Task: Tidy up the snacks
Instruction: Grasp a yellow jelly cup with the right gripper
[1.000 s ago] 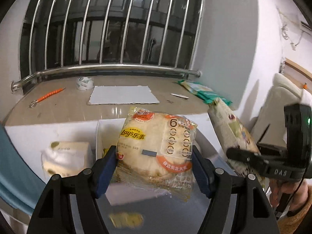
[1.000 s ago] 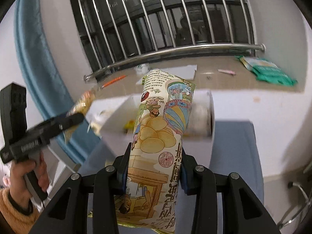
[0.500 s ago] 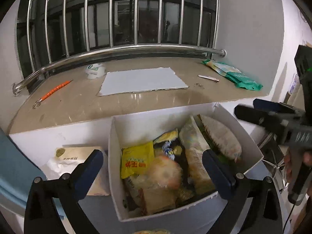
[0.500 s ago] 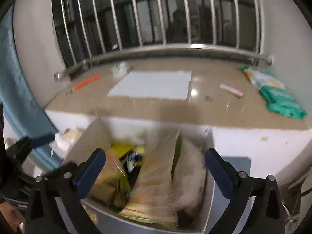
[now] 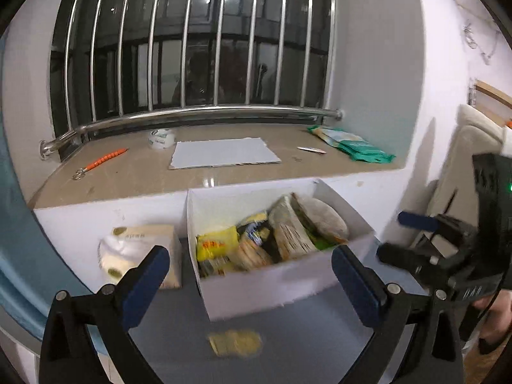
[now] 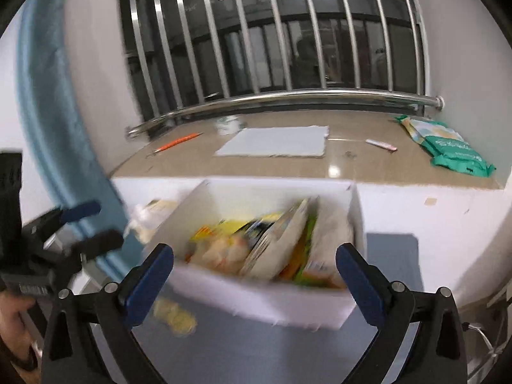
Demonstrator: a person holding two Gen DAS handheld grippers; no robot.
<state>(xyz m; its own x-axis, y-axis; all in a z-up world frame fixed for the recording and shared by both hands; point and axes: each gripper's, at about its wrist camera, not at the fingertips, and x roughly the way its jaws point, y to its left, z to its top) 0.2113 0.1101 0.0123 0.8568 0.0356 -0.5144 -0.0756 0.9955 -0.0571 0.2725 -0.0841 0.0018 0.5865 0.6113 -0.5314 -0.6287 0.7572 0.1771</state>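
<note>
Hovering with jaws spread wide and empty, the left gripper [image 5: 249, 275] and right gripper [image 6: 254, 272] both frame the white box [image 5: 272, 284] of snack packets [image 5: 288, 236] just ahead on a grey-blue tabletop [image 5: 304, 345], below a stone windowsill [image 5: 128, 176] with steel bars [image 5: 192, 48].

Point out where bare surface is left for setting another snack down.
The grey tabletop in front of the white box is bare except for one small yellow packet. The box is crammed with snacks. The tan sill is open around the white sheet.
</note>
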